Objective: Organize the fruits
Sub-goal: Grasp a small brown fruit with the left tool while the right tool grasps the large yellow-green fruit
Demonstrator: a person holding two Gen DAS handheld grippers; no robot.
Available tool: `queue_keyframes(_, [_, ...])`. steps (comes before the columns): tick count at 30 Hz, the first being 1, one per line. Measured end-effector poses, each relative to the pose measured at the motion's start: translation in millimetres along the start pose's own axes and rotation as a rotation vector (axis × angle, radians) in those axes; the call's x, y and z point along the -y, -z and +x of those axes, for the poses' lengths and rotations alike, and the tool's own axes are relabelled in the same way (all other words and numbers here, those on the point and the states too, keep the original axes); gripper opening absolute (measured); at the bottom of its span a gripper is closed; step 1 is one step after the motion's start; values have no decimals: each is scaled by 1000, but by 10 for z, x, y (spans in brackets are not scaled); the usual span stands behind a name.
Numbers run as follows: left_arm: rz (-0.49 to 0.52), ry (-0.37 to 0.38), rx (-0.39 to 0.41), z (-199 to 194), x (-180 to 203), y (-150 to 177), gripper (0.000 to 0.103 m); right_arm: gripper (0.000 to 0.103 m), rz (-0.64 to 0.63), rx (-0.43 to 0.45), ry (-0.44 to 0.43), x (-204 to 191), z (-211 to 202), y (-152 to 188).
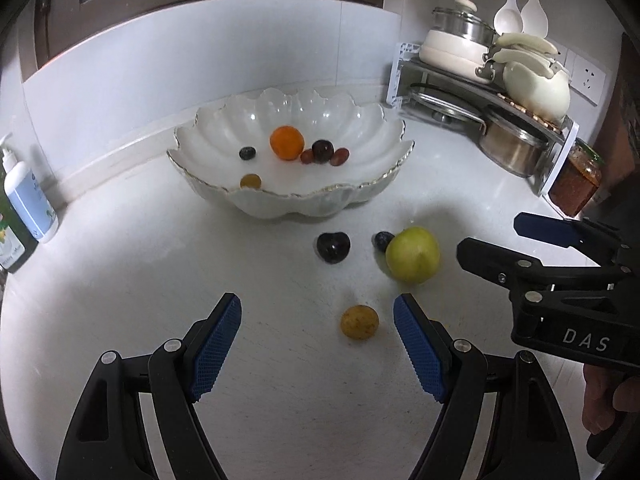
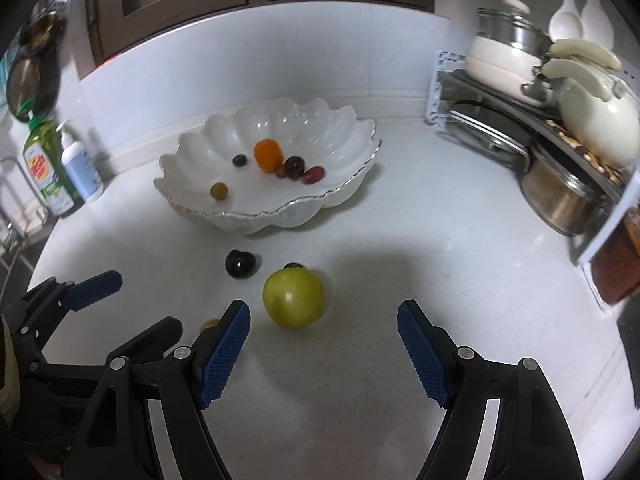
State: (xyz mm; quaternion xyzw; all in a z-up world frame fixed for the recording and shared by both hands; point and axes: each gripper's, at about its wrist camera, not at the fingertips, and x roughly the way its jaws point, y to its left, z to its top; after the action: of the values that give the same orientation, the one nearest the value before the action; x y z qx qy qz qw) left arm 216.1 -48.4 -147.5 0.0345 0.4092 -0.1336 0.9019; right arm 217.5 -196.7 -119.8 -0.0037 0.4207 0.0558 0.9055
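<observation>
1. Left gripper (image 1: 318,316): jaws apart, empty, small yellow fruit (image 1: 359,322) just ahead.
2. Right gripper (image 2: 324,322): jaws apart, empty, near green apple (image 2: 294,298).
3. Dark plum (image 1: 333,247), blueberry (image 1: 383,241): on counter (image 1: 280,400).
4. Far: scalloped bowl (image 1: 256,196) holding orange (image 1: 287,143).

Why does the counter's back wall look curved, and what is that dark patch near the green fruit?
Left wrist view: the fisheye lens bows the wall and darkens the corners. Right wrist view: same bending; the patch is a soft shadow on the counter beside the green fruit; the left edge is blurred.
</observation>
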Motion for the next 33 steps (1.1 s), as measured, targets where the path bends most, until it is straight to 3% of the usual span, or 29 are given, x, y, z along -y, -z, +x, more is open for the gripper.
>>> queue_keyframes(11, [-3,10,-44,253,154,144,77,77,-48,-42,-47,59,254,64])
queue_keyframes(22, [28,14,-37,372,187,174,63,77,-83,-71,-76,18,461,61])
queue_keyframes(33, [15,55,-56,470,173,180,43,77,-92,-86,-104,-36,620,30])
